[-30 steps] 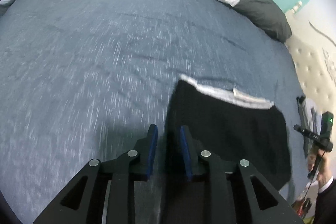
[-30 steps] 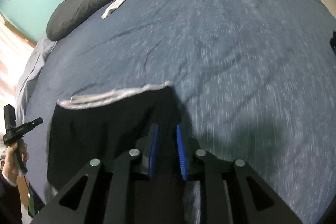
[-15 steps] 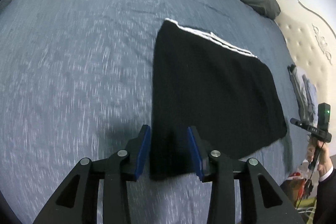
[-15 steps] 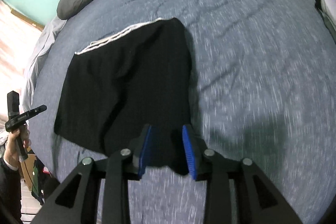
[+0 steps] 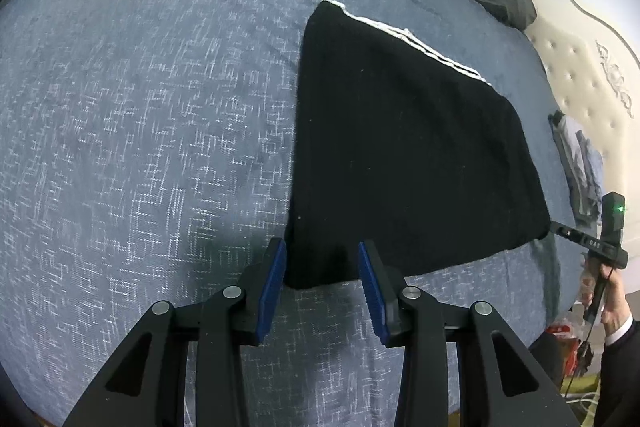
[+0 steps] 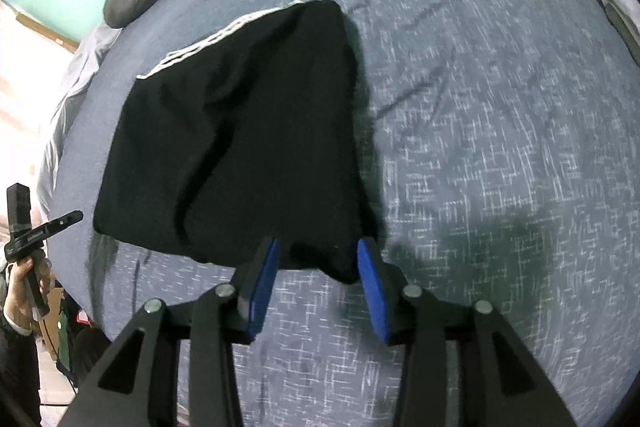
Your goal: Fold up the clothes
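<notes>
1. Left wrist view: black garment (image 5: 404, 155) lies flat on the blue bedspread (image 5: 140, 107); left gripper (image 5: 322, 281) spread, empty, at its near corner.
2. Right gripper (image 6: 316, 281) likewise spread at the opposite near corner.
3. Judged soft, light, limp; pinch corners.

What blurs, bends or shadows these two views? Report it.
Left wrist view: fisheye bows the bed, the black garment is sharp, a shadow lies ahead of the left tongs. Right wrist view: bedspread streaks at right, shadow beside the right tongs.
</notes>
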Demonstrator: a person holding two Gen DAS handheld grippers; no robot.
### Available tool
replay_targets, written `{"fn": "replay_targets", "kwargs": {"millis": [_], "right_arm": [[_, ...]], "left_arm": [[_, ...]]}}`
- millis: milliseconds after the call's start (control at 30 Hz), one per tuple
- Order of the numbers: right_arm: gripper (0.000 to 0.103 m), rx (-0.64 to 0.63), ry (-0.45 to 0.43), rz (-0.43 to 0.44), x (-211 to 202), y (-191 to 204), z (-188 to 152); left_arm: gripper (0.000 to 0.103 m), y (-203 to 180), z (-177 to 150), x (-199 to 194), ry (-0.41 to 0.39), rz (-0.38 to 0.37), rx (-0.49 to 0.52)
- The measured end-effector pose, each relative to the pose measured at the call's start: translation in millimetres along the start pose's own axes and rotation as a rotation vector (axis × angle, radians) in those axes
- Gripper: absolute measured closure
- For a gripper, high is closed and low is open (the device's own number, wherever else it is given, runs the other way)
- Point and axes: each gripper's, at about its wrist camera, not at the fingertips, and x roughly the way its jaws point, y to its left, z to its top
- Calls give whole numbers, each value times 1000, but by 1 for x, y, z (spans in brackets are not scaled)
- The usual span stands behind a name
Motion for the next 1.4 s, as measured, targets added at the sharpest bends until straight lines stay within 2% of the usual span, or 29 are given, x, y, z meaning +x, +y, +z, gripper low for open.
{"fn": "replay_targets", "kwargs": {"millis": [333,400,567,667,900,1033,1200,1300,1400], "right_arm": [[61,-6,13,-8,15,-11,-1],[61,-21,12,-12,17,-10,-1],[83,-53,18,-3,21,-8,0],[93,-81,4,-12,18,-4,1],[96,-111,-32,-13,0,0,6],[97,-116,-23,15,-15,3,14],[98,-167,-27,7,-29,8,20],[98,-133,-3,-1,-18,-6,15],[98,-84,20,4,-4,-22,6]], "left_arm": [[63,6,-1,27,57,-8,5],[66,6,-2,32,67,-14,6],[87,5,-4,39,80,-8,28],[92,4,-4,39,81,1,41],[94,7,-5,31,70,-1,36],[95,10,-3,25,70,-2,31],[95,10,-4,30,87,20,41],[95,12,-5,37,103,24,26],[95,-1,1,52,118,30,22]]}}
